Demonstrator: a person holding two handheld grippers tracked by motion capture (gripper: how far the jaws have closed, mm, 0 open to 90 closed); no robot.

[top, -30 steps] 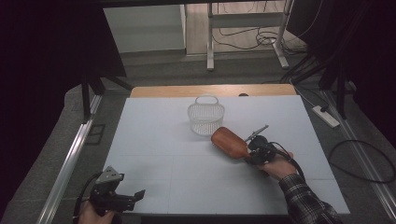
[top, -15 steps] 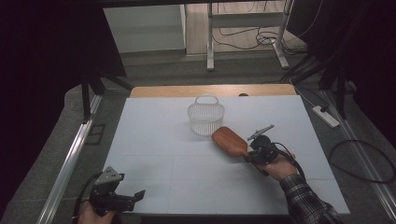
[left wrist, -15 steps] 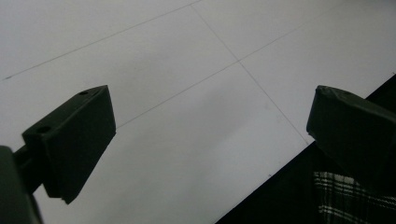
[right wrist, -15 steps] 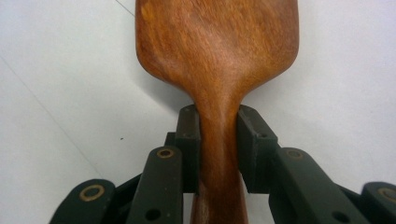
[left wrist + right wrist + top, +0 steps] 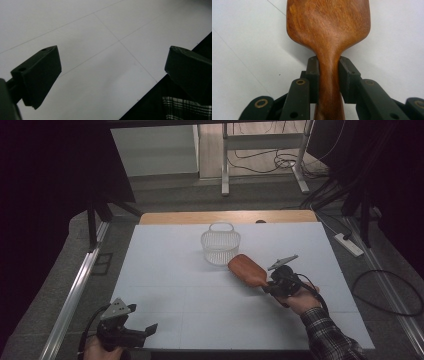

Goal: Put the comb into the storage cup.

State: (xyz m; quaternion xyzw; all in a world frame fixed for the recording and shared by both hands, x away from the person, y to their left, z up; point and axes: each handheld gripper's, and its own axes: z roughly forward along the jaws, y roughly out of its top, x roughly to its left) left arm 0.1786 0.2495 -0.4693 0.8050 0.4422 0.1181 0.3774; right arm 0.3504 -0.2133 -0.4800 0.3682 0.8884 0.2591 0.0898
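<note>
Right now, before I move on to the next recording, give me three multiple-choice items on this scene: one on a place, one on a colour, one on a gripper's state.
1. Where is the wire basket?
A. far half of the table, beyond the paddle
B. by the left gripper
C. on the floor

2. What colour is the wooden paddle?
A. white
B. reddish-brown
C. blue

3. What is the right gripper doing?
A. open over bare table
B. shut on the paddle's handle
C. holding the basket

Answers:
1 A: it stands beyond the paddle's head.
2 B: brown wood grain shows.
3 B: both jaws press the handle; the left gripper is open.
</note>
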